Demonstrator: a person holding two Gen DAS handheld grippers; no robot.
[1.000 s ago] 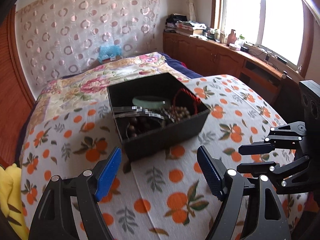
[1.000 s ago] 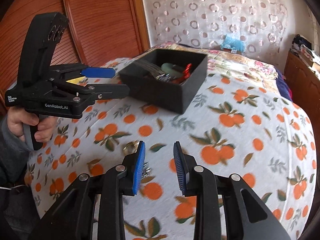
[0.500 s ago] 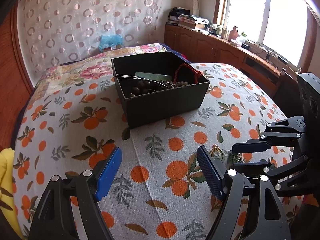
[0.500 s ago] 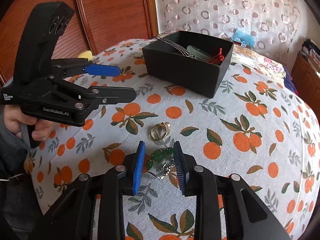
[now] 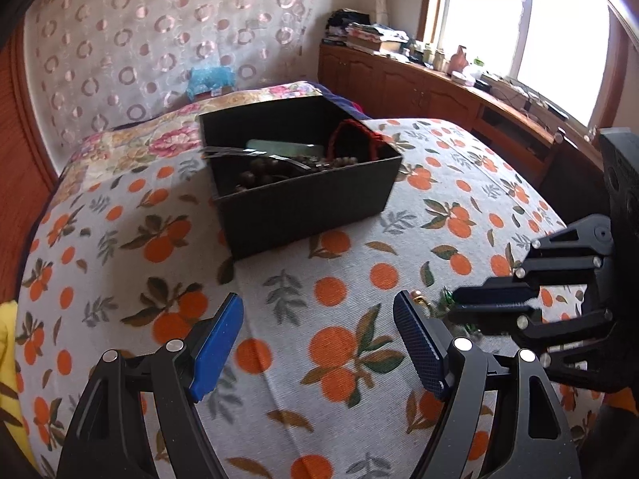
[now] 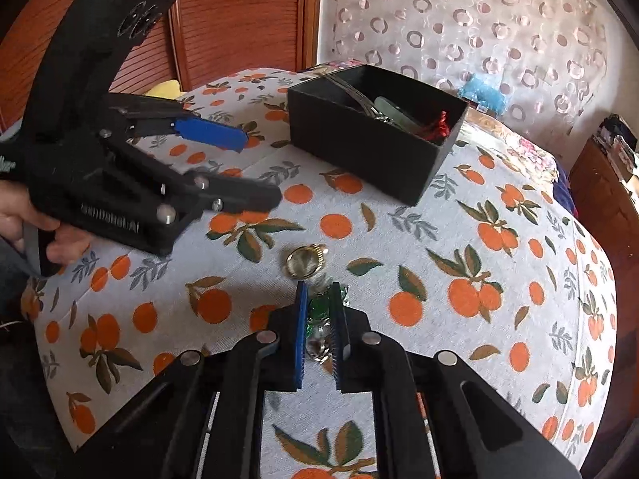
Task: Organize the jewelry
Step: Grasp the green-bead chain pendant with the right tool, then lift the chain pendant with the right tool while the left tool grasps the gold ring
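A black open box (image 5: pixel 303 195) (image 6: pixel 371 147) on the orange-print cloth holds bead bracelets, a green bangle, a red cord and metal bangles. A gold ring (image 6: pixel 305 259) lies on the cloth in front of my right gripper. My right gripper (image 6: pixel 319 327) has its blue pads closed narrowly around a green bead piece with silver links (image 6: pixel 317 311) that rests on the cloth. In the left wrist view the right gripper (image 5: pixel 495 303) is low at the right. My left gripper (image 5: pixel 319 343) is open and empty above the cloth, short of the box.
The bed's cloth (image 5: pixel 120 239) curves down at its edges. A wooden wall panel (image 6: pixel 239 20) stands on the left. A wooden cabinet with books and bottles (image 5: pixel 439 80) runs under the window. A yellow item (image 5: pixel 8 339) lies at the bed's left edge.
My right gripper has moved down and forward over the green bead piece and its jaws have narrowed around it. My left gripper has pulled back from the box and stays open.
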